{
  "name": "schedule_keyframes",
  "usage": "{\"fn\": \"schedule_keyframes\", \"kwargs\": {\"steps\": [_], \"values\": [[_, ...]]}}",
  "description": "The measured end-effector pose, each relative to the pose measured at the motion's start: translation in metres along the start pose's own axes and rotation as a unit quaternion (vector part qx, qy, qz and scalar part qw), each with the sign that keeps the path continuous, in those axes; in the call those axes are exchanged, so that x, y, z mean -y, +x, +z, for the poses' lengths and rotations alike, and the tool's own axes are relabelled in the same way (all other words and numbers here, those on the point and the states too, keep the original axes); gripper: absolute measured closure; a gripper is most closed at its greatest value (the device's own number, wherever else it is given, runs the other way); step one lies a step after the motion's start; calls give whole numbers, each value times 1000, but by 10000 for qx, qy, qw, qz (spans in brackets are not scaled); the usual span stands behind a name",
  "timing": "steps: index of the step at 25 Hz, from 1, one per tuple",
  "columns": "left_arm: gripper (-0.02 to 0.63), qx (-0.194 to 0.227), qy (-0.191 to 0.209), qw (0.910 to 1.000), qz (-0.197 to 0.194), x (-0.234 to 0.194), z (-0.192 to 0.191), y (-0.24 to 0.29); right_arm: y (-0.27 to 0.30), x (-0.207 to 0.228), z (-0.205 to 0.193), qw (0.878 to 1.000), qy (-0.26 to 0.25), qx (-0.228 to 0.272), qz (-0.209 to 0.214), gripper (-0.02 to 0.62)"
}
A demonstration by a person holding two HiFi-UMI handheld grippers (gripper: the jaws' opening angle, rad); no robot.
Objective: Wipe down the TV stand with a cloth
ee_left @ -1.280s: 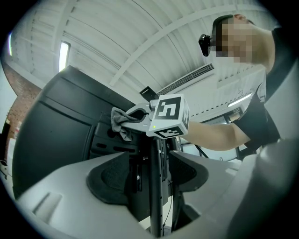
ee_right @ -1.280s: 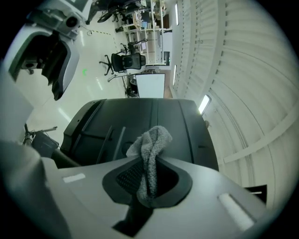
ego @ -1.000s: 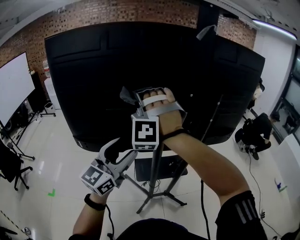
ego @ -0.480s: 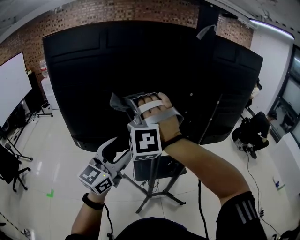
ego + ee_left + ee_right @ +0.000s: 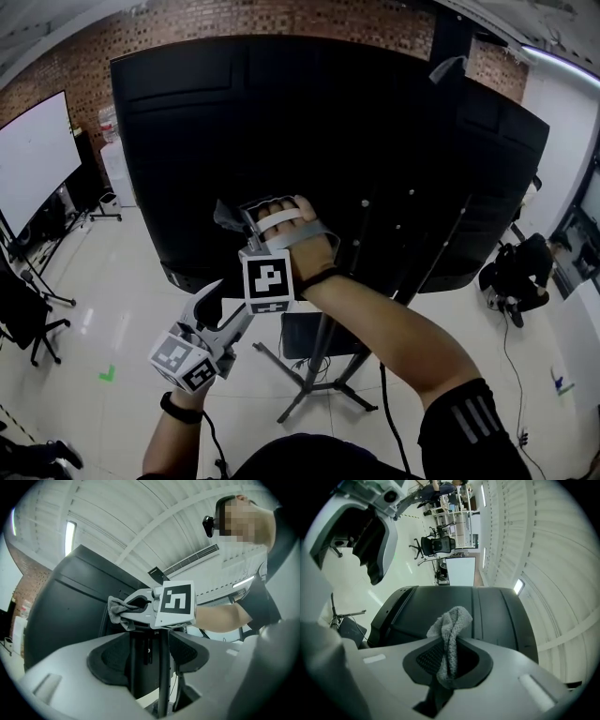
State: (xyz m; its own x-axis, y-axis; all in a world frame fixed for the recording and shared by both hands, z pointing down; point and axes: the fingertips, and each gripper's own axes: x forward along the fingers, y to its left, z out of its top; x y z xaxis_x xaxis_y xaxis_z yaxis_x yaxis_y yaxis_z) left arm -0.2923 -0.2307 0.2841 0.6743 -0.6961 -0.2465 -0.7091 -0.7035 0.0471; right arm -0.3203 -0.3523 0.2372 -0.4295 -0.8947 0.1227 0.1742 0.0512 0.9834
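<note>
The right tool (image 5: pixel 246 217) clamps a grey cloth (image 5: pixel 451 634) so that a bunched pad protrudes past the jaws, raised to the black TV back panel (image 5: pixel 375 141). The left tool (image 5: pixel 212 298) waits below with its jaws wide and empty. The tripod TV stand (image 5: pixel 319 375) stands beneath, apart from the cloth.

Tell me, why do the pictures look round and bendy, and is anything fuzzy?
Head view: the fisheye lens bows the TV edges. Left gripper view: dark rounded corners, a mosaic patch top right. Right gripper view: the cloth is sharp, a ceiling light glares.
</note>
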Motion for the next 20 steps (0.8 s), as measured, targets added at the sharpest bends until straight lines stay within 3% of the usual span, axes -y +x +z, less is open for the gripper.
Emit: {"fn": "schedule_keyframes", "kwargs": {"steps": [9, 16, 20], "values": [[318, -41, -61, 9998, -171, 11, -4, 13, -13, -14, -34, 9991, -71, -368, 181, 563], [318, -97, -203, 9977, -642, 35, -19, 39, -32, -23, -78, 9955, -157, -886, 306, 563], [318, -86, -190, 9976, -655, 42, -17, 49, -40, -24, -93, 9935, -267, -1072, 265, 563]]}}
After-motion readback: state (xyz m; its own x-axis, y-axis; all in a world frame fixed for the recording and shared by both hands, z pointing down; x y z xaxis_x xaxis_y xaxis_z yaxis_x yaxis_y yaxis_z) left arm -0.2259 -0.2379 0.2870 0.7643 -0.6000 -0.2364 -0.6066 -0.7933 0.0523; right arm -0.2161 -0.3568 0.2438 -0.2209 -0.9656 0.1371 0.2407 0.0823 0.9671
